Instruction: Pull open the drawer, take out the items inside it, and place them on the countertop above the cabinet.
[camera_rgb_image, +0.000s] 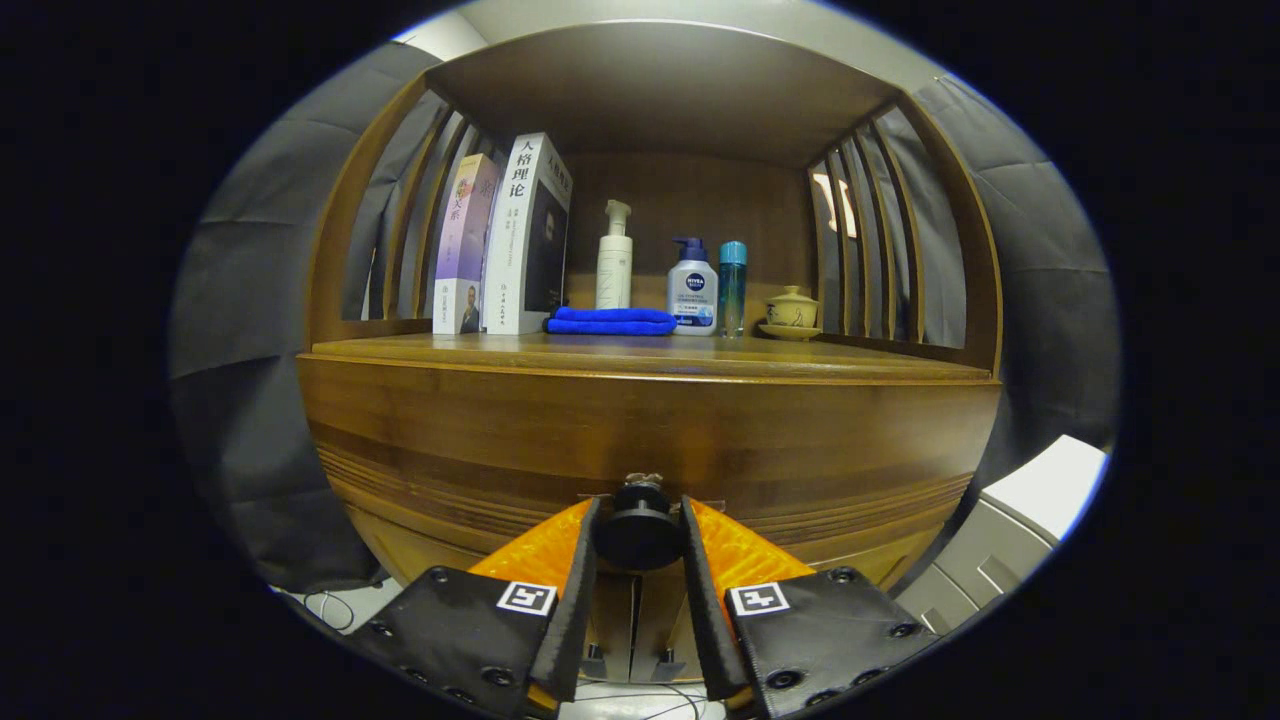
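The cabinet (650, 430) stands directly ahead of the hand-held gripper (640, 525). Its front panel is the drawer (500, 440), which appears closed — no gap shows along its top edge. Above it runs the desk (800, 362), a wooden top enclosed by slatted sides and a roof panel.

On the desk, well beyond the fingers, stand 2 books (505, 240) upright. Beside them lies a folded blue cloth (610, 321), with a white pump bottle (614, 258) behind it. Next come a pump bottle with a blue cap (693, 288), a slim teal bottle (732, 286) and a lidded cup on a saucer (791, 311).

The drawer knob (640, 530) sits between the 2 fingers. The jaws are narrowed around it, and both inner faces appear to touch its sides; the grip is judged closed on the knob.

Risks from this position:
- The knob is round and small. A pull that is not straight out could let it slip from the fingers.
- A sharp pull could shake the upright bottles and books — the tall white bottle looks the likeliest to topple.
- The back of the desk is already occupied; items taken out need the bare front strip.

Drawer contents cannot be seen while it is shut.
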